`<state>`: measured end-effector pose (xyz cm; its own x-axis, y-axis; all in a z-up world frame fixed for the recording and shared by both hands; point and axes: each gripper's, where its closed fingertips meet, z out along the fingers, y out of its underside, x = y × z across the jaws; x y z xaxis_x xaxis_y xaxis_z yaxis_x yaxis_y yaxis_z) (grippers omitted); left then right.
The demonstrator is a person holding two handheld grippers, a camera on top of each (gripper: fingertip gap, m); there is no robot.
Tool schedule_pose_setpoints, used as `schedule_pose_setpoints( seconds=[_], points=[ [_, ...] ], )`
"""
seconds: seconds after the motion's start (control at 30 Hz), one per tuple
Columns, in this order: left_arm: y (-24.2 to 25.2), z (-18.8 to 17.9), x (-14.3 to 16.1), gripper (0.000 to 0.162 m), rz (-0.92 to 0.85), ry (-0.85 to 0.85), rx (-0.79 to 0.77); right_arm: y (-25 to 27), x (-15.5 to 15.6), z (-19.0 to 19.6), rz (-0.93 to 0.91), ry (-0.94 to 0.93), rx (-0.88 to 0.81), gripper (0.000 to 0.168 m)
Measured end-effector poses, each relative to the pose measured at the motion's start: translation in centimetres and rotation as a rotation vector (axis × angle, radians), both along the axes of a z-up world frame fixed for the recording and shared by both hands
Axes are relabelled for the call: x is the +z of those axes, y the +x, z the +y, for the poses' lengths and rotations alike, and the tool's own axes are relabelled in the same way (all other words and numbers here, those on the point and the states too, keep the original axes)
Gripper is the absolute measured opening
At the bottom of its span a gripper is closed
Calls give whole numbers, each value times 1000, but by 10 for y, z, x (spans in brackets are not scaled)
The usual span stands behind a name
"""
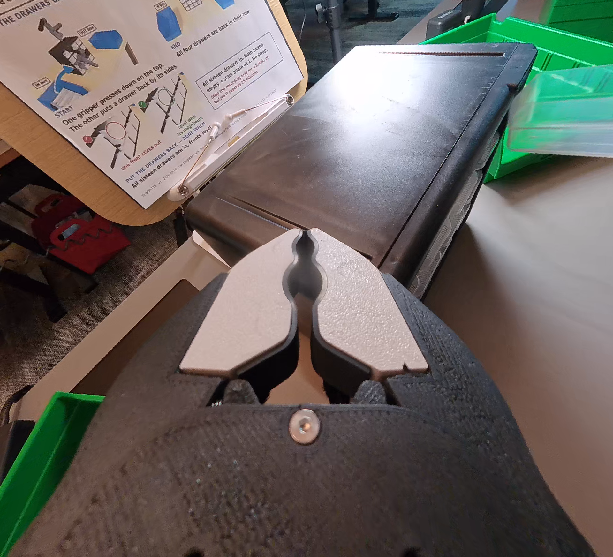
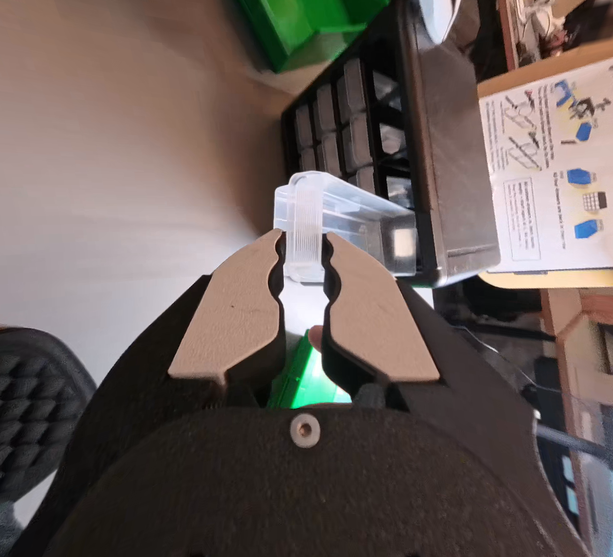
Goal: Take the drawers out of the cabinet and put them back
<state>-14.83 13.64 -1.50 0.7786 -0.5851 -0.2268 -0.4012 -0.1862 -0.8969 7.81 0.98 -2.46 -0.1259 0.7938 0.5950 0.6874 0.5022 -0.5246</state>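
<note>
Gripping the ribbed handle of a clear drawer, the right gripper holds it partly out of the black cabinet at a corner slot. Clenched on nothing, the left gripper sits at the cabinet's top edge. A printed instruction sheet stands behind; green bins are cut off and blurred.

Motion-blurred clear drawer cut by the right edge; green bin smeared, top cropped.
</note>
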Motion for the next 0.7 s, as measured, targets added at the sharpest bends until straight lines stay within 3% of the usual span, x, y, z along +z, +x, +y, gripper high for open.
schedule_pose_setpoints(
  seconds=[0.27,0.4,0.53,0.6,0.7],
  points=[
    [-1,0,0,1,5,8,13,11,37,-14,201,-104,62,19],
    [-1,0,0,1,2,9,14,29,79,-17,425,-210,72,19],
    [-1,0,0,1,1,10,17,70,117,41,701,-246,-272,19],
    [-1,0,0,1,2,11,19,92,105,75,704,-277,-476,19],
    [-1,0,0,1,3,13,22,118,54,123,543,-307,-757,19]
  ],
)
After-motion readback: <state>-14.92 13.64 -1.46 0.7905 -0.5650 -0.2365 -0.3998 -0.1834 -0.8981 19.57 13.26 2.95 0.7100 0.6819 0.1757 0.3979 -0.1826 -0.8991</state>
